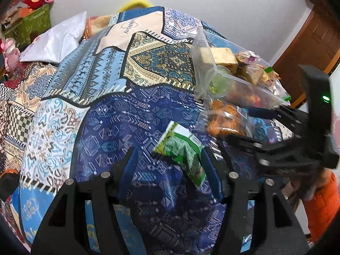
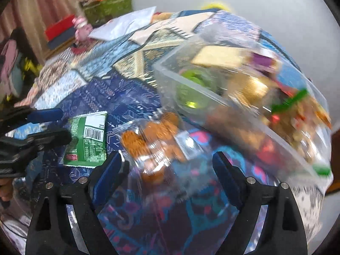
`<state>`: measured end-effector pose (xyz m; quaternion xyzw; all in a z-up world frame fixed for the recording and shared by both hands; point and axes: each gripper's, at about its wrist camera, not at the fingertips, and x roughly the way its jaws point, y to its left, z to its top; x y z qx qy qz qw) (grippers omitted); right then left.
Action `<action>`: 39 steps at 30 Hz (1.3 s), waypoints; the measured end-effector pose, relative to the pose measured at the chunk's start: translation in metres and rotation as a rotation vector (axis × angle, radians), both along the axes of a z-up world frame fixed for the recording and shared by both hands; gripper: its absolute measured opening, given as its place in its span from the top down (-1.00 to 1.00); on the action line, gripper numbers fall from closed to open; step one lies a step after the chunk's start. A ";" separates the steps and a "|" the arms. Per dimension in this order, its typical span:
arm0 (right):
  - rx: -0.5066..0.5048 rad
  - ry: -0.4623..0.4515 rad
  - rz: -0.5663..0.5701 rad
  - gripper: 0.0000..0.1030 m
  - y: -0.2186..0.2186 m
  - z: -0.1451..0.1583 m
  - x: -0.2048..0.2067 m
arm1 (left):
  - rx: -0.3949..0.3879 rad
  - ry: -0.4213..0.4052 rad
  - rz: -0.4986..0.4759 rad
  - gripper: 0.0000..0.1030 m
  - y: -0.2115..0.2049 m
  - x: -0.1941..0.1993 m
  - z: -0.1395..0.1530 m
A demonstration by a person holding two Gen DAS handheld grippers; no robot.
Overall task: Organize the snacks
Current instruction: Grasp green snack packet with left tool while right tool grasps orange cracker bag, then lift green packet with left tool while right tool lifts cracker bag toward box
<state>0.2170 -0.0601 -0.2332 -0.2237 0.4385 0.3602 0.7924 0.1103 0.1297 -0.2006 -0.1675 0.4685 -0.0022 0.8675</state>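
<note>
A patterned blue tablecloth point(image 1: 127, 116) covered the table under both my tools. On its far right sat a clear plastic box point(image 1: 204, 68), already loaded with wrapped snacks: a tan block point(image 1: 223, 57), a green-lidded cup point(image 1: 218, 82) and several small packets I could not tell apart through the blur. Just near of the box lay a clear bag of orange snacks point(image 2: 153, 140), and left of that a green packet point(image 2: 87, 140), flat on the cloth with its barcode up.

My right gripper point(image 2: 167, 165) stood wide open over the near edge of the orange bag, its blue pads clear of it. My left gripper point(image 1: 170, 161) was partly open; the green packet's near end reached between its fingers, close by the right pad point(image 1: 210, 170), but I could not tell whether they touched.
</note>
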 end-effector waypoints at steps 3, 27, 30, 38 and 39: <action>-0.044 -0.004 0.031 -0.67 0.011 -0.009 0.005 | 0.001 0.013 -0.021 -0.18 -0.005 0.000 -0.002; 0.126 0.000 -0.157 -0.11 -0.067 0.000 -0.020 | 0.082 0.025 0.012 -0.01 -0.039 0.042 -0.028; 0.156 0.003 -0.197 -0.11 -0.079 0.005 -0.024 | 0.109 0.008 0.018 0.27 -0.039 0.034 -0.021; 0.221 -0.047 -0.266 -0.11 -0.100 0.030 -0.029 | 0.107 -0.075 -0.046 0.40 -0.053 0.017 0.015; 0.225 -0.062 -0.270 -0.11 -0.101 0.035 -0.030 | 0.105 -0.083 -0.053 0.40 -0.057 0.014 0.019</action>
